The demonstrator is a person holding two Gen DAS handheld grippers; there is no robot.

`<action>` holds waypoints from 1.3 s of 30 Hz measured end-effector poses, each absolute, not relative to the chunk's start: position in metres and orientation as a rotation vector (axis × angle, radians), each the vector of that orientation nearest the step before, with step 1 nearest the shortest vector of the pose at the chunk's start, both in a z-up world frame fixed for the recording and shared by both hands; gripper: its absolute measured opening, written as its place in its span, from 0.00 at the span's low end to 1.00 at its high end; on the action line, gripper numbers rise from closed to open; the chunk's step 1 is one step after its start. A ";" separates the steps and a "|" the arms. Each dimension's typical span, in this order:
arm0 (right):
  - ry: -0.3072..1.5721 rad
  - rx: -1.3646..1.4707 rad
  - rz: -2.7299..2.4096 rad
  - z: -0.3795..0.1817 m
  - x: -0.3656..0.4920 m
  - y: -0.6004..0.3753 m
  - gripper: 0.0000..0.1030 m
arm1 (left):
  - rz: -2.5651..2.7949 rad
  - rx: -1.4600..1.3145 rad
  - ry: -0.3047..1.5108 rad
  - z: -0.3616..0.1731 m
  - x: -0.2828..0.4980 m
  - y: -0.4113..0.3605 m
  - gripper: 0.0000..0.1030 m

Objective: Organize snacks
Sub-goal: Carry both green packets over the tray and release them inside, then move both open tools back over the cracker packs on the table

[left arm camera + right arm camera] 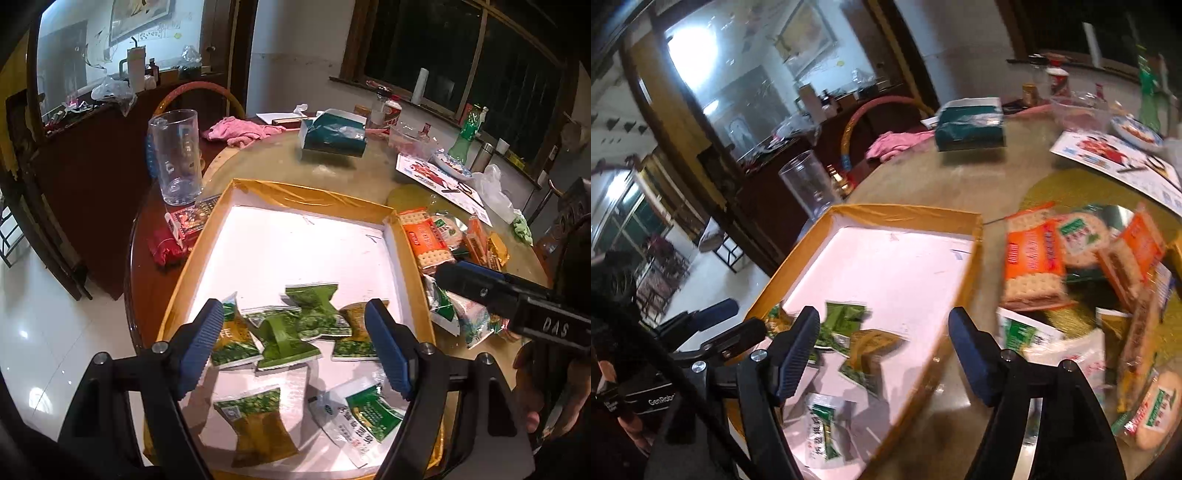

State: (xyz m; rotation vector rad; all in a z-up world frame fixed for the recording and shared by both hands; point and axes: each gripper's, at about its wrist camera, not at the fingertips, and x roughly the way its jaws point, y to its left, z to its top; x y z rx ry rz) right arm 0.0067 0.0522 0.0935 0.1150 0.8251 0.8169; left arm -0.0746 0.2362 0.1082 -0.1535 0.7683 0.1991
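Observation:
A shallow tray (306, 190) (905, 214) with a yellow rim and a white floor lies on the round table. Several green and olive snack packets (288, 332) (849, 332) rest in its near half, along with a white-and-green packet (354, 417) (823, 424). My left gripper (293, 314) hovers open over the green packets and holds nothing. My right gripper (884, 317) is open and empty above the tray's right rim. A heap of loose snacks with orange cracker packs (424, 236) (1030, 254) sits on the table to the right of the tray.
A clear tall glass (177, 155) and a red packet (177, 229) stand left of the tray. Behind it are a teal tissue box (332, 136), a pink cloth (240, 131), a green bottle (465, 136) and a printed leaflet (439, 177).

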 end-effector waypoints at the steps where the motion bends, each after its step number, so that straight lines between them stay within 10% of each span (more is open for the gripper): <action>1: 0.830 0.127 0.809 0.093 0.008 0.046 0.70 | 0.196 -0.153 0.768 0.108 -0.075 0.234 0.77; 39: 0.930 0.326 0.413 0.037 0.019 -0.183 0.70 | -0.016 0.023 0.862 0.095 -0.040 0.065 0.77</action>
